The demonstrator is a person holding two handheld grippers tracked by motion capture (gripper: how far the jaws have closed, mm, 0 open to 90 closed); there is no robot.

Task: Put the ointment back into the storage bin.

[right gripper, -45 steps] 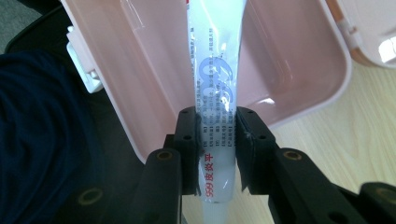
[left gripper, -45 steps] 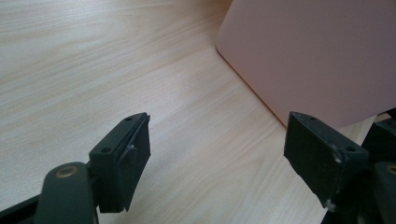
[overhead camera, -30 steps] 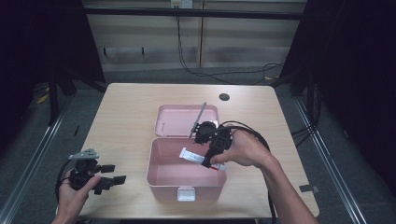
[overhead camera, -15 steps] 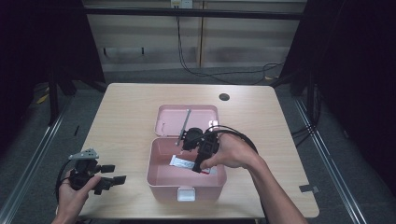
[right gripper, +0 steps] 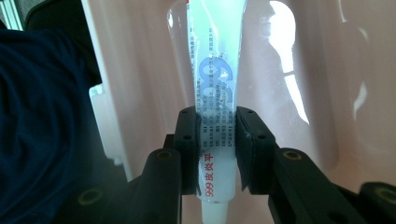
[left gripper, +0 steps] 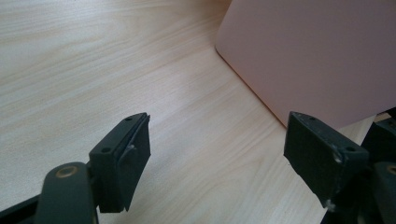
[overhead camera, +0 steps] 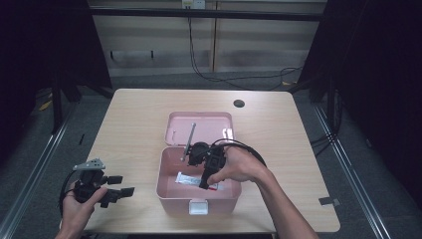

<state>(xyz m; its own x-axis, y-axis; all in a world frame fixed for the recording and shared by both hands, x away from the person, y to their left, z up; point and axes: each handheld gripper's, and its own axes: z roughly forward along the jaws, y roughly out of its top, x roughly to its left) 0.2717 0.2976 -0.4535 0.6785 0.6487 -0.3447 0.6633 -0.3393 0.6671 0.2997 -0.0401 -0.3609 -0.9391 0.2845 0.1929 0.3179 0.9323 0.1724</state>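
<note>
Between the right gripper's [right gripper: 216,154] two black jaws sits a white tube [right gripper: 215,88], clamped across its lower part, with its cap end pointing back toward the gripper body and its flat end running away from the jaws. Beyond the tube lies the shiny floor of the pink box [right gripper: 299,70], and to the gripper's left rises the box's near wall with its white latch. From the high view, the right gripper [overhead camera: 205,182] points down into the open box [overhead camera: 166,177], with the tube [overhead camera: 189,178] lying low inside, close to the bottom. Behind this gripper the lid [overhead camera: 199,124] lies open on the table [overhead camera: 129,119], and a thin grey rod stands up from the gripper's top.

Well off to the box's left, the left gripper [overhead camera: 119,192] is held just above the table, jaws wide apart with nothing between them. Ahead of its right jaw stands the box's outer wall [left gripper: 317,51]; beneath both jaws is bare wood [left gripper: 93,70].
</note>
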